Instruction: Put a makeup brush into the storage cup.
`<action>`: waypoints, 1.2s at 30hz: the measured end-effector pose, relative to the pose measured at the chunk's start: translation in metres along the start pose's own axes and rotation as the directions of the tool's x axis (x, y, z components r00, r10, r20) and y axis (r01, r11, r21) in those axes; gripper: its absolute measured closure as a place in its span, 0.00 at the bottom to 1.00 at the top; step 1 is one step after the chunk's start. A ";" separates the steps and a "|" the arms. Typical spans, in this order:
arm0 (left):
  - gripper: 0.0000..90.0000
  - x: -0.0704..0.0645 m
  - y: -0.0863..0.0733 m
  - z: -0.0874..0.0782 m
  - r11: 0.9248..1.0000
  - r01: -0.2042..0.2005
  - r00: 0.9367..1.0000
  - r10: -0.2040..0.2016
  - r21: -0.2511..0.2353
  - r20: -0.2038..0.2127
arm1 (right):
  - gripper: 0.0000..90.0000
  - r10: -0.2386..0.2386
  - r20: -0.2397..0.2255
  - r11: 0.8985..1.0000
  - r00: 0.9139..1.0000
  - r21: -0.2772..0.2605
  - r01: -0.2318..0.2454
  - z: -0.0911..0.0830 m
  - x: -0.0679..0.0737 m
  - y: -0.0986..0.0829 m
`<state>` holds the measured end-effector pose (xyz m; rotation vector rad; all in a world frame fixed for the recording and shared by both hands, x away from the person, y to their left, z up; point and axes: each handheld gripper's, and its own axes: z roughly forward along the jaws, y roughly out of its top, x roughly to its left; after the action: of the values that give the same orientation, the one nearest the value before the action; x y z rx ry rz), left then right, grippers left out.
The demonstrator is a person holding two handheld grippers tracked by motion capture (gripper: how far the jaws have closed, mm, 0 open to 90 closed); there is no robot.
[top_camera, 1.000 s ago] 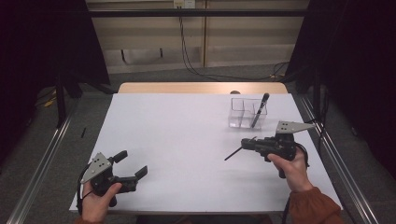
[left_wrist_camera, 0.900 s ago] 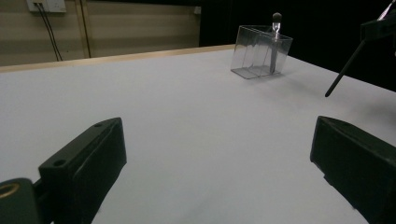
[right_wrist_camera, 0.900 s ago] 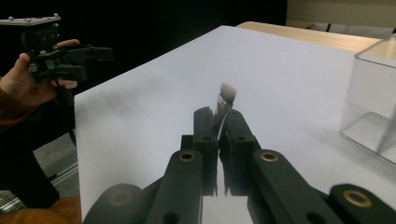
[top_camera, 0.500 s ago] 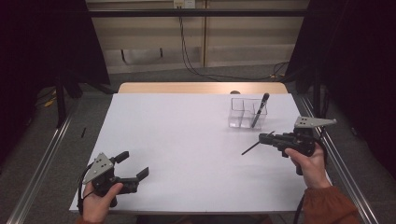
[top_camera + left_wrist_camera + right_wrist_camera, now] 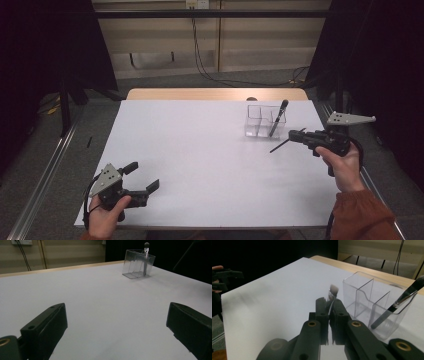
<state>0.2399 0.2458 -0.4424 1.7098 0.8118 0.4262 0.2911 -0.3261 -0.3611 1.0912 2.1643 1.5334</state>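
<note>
Brush in grip: a thin makeup brush is pinched between the jaws of the right gripper; in the right gripper view its pale bristle tip pokes up just past the jaw ends, and in the high view its dark handle slants out from the jaws toward the near side of the table.
Brush relative to organizer: it is held just beside the clear organizer, on the organizer's right and a little nearer the person, above the table and not inside any compartment.
Right gripper: pressed together on the brush, held by the person's right hand near the organizer's right side.
Organizer: a clear plastic box with dividers, standing upright on the white table.
Second brush: a darker brush leans tilted in the organizer's right-hand compartment, its head above the rim.
Left gripper: the left gripper is spread wide with nothing between its jaws, low over the table and well apart from the organizer, at the near left corner.
</note>
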 end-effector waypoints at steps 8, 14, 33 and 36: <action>0.03 0.001 0.000 -0.001 1.000 -0.008 1.000 0.008 0.005 -0.005 | 0.96 -0.014 0.043 1.000 0.999 -0.008 0.014 -0.004 -0.010 0.019; 0.04 0.001 0.001 -0.002 1.000 -0.004 1.000 0.004 -0.008 -0.017 | 0.96 -0.014 0.054 1.000 0.998 -0.004 0.015 -0.006 -0.016 0.029; 0.05 0.003 0.001 -0.003 1.000 -0.017 1.000 0.017 0.010 -0.016 | 0.96 -0.021 0.133 1.000 0.991 0.019 0.019 0.005 -0.036 0.063; 0.05 0.003 0.001 -0.002 1.000 -0.022 1.000 0.022 0.017 -0.019 | 0.96 -0.019 0.158 0.999 0.987 0.035 0.014 0.011 -0.041 0.068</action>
<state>0.2406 0.2493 -0.4414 1.7336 0.8128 0.4528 0.3541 -0.3373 -0.3128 1.1608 2.0944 1.3581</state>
